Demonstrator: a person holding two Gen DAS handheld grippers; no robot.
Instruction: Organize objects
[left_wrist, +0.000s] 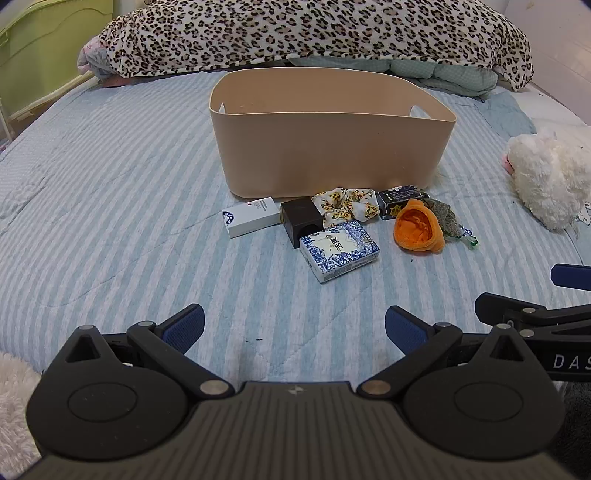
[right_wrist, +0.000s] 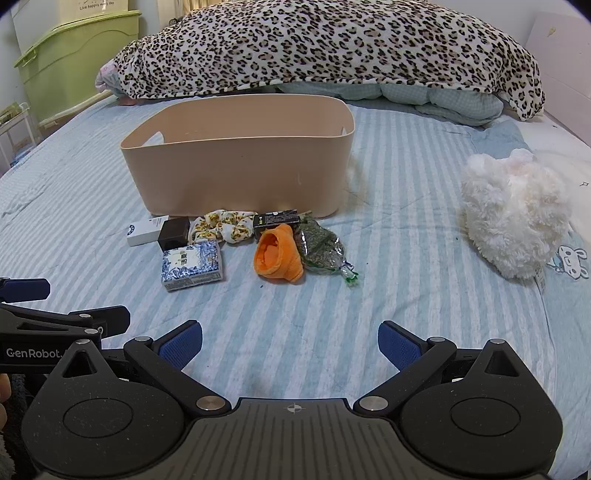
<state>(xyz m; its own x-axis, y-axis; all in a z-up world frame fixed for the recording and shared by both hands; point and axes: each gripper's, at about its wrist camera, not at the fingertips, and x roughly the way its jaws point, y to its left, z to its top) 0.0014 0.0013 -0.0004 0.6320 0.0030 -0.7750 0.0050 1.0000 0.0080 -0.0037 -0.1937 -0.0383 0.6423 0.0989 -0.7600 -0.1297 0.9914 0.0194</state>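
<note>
A beige bin stands on the striped bed. In front of it lie a white box, a dark brown box, a blue-white patterned box, a floral scrunchie, a black box, an orange cloth piece and a clear bag of dried herbs. My left gripper is open and empty, well short of them. My right gripper is open and empty too.
A white plush toy lies at the right. A leopard-print blanket is piled behind the bin. A green cabinet stands at the far left beside the bed.
</note>
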